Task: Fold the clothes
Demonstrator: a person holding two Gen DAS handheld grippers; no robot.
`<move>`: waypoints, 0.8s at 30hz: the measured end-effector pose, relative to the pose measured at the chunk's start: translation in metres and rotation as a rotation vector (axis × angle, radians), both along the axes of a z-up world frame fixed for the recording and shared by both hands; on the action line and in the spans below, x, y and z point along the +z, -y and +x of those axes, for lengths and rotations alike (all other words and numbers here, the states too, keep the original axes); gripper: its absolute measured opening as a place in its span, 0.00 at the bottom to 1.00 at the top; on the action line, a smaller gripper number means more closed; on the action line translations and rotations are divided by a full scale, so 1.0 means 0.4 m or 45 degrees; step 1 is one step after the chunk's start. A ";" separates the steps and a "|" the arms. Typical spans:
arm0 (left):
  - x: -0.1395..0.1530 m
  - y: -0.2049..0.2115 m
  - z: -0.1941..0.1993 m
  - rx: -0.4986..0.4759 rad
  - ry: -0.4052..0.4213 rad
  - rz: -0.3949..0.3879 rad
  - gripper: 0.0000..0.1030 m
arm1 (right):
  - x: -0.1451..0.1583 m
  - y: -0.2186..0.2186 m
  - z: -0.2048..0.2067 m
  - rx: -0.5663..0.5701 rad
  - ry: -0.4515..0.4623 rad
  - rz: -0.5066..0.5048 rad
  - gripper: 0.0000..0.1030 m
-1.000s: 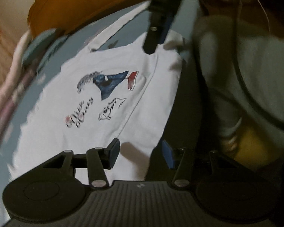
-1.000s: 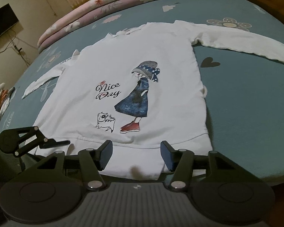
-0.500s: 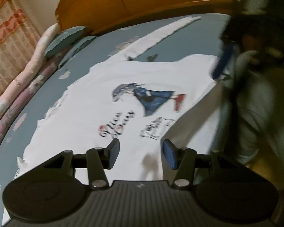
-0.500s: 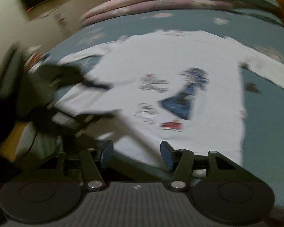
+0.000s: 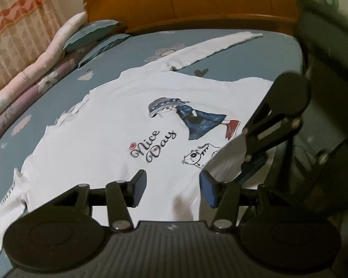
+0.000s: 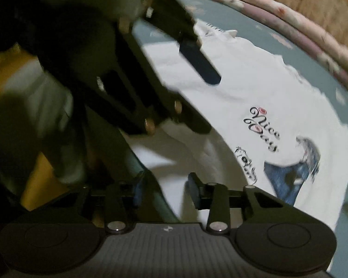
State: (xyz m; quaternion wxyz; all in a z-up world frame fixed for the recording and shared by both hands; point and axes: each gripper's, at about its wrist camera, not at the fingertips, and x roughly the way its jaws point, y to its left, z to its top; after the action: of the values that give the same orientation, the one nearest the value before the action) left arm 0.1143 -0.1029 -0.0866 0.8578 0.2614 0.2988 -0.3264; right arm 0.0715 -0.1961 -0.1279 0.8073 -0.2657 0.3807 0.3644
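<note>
Left wrist view: white sweatshirt [image 5: 118,125] is being seen spread flat, print up, across frame centre on the bed [image 5: 255,53]; one sleeve [image 5: 211,51] is being stretched toward upper right. Left gripper [image 5: 172,188] is being held wide open, empty, at the hem. A hem or side grasp is probably being lined up.

Right wrist view, blurred: right gripper [image 6: 164,191] is being held partly open, empty, over the sweatshirt's lower-centre edge.

Right gripper [image 6: 164,188] gapes over white shirt [image 6: 255,92]; left gripper [image 6: 197,58] beyond.
</note>
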 end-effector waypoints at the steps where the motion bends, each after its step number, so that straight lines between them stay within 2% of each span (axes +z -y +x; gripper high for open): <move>1: 0.005 -0.010 -0.001 0.009 -0.007 -0.015 0.52 | 0.001 -0.004 -0.004 0.021 0.015 0.006 0.33; 2: 0.010 -0.022 -0.002 0.019 -0.014 -0.028 0.52 | 0.006 -0.007 -0.007 0.024 0.035 0.014 0.26; 3: 0.016 -0.033 -0.003 0.032 -0.017 -0.039 0.52 | 0.011 -0.011 -0.009 0.012 0.061 0.007 0.13; 5: 0.025 -0.056 -0.005 0.060 -0.019 -0.055 0.51 | 0.021 -0.012 -0.006 -0.009 0.091 0.005 0.12; 6: 0.027 -0.067 -0.004 0.074 -0.018 -0.059 0.51 | 0.024 -0.011 -0.001 -0.020 0.077 0.017 0.06; 7: 0.029 -0.077 -0.004 0.087 -0.018 -0.063 0.51 | 0.027 -0.010 0.005 -0.032 0.062 0.028 0.05; 10: 0.024 -0.103 -0.001 0.133 -0.023 -0.054 0.51 | 0.037 -0.009 0.025 -0.047 -0.020 0.065 0.04; 18: -0.007 -0.151 0.006 0.229 -0.068 -0.034 0.51 | 0.031 0.017 0.022 -0.014 -0.341 0.189 0.00; 21: -0.018 -0.146 0.012 0.238 -0.083 -0.026 0.51 | 0.049 0.029 0.008 -0.052 -0.338 0.224 0.01; 24: -0.030 -0.140 0.021 0.248 -0.100 -0.012 0.52 | 0.099 0.063 -0.001 -0.103 -0.300 0.321 0.10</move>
State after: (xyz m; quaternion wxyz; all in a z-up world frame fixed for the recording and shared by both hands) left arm 0.1227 -0.0471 -0.0988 0.8744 0.2140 0.3547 -0.2528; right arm 0.0713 -0.2211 -0.0882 0.7981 -0.1023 0.4342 0.4051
